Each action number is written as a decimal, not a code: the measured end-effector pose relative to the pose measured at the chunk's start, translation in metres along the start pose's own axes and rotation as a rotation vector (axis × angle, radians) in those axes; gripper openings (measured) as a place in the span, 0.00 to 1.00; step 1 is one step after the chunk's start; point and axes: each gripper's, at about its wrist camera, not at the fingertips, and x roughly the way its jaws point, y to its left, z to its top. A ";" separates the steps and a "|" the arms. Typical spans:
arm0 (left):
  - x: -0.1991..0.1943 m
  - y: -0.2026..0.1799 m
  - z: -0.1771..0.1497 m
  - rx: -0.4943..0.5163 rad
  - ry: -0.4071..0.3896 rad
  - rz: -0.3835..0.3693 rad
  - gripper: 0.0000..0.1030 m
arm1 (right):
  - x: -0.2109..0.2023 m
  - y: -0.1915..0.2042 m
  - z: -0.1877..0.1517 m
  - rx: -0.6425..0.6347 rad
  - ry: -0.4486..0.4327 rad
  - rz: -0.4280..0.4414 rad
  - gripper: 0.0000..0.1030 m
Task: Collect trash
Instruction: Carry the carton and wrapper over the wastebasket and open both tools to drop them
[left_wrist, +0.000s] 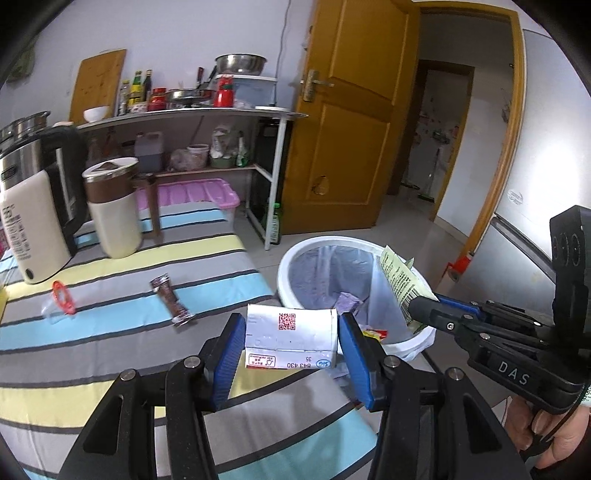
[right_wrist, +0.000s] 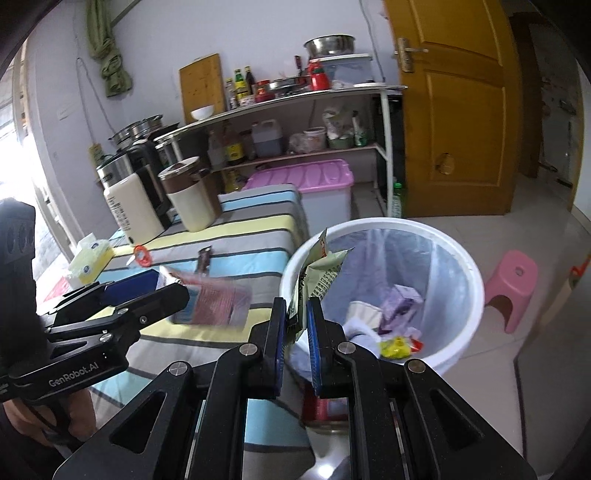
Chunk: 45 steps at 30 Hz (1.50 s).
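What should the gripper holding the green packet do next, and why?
Probably open the right gripper and let the green packet drop. The packet hangs at the near rim of the white bin, seemingly over its opening, where other trash already lies. The left gripper holds the carton back over the striped table, so it likely goes next.

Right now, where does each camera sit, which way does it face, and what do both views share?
Left wrist: on the left gripper, facing the striped table and white bin; it grips a carton; the right gripper shows.
Right wrist: on the right gripper, over the bin, pinching a green wrapper; the left gripper shows.
Shared: bin, table, brown wrapper.
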 end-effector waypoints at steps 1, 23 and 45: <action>0.002 -0.001 0.001 0.005 -0.001 -0.004 0.50 | 0.000 -0.004 0.000 0.005 0.000 -0.005 0.11; 0.056 -0.029 0.037 0.044 -0.011 -0.070 0.50 | 0.023 -0.050 -0.005 0.091 0.038 -0.064 0.11; 0.095 -0.036 0.035 0.028 0.048 -0.145 0.50 | 0.043 -0.073 -0.014 0.136 0.109 -0.100 0.22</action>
